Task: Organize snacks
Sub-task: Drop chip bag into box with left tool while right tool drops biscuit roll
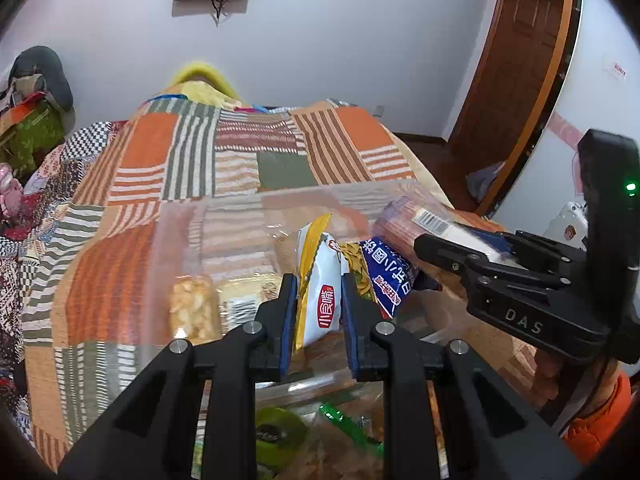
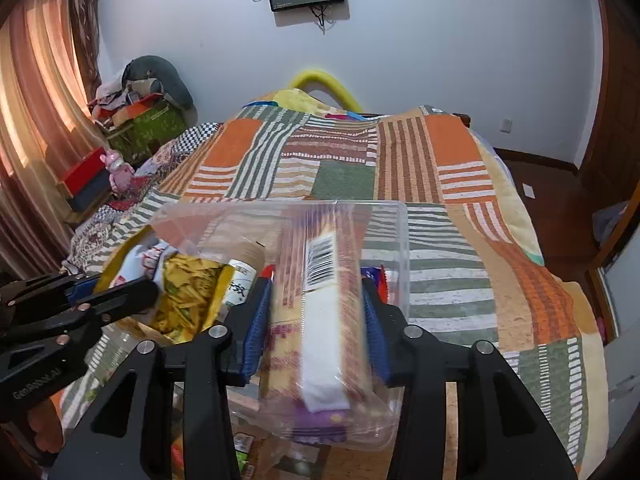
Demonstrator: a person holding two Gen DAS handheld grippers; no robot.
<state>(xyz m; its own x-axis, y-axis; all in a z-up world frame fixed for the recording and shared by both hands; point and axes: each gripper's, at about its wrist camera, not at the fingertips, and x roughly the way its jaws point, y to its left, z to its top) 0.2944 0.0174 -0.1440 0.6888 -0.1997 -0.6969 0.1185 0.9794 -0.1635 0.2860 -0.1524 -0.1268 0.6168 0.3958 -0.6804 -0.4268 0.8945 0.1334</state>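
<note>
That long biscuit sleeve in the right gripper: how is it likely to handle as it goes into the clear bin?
The biscuit sleeve probably stays stiff; it juts straight from the right gripper without sagging. Its glossy wrap may slip. Being a cylinder, it could roll once laid in the clear bin.

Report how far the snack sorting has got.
Done: several packets already sit in the clear bin, including the blue packet. In hand: the left tongs grip a white-and-yellow packet and the right tongs a long biscuit pack, both over the bin. Left: loose snacks below the tongs.
</note>
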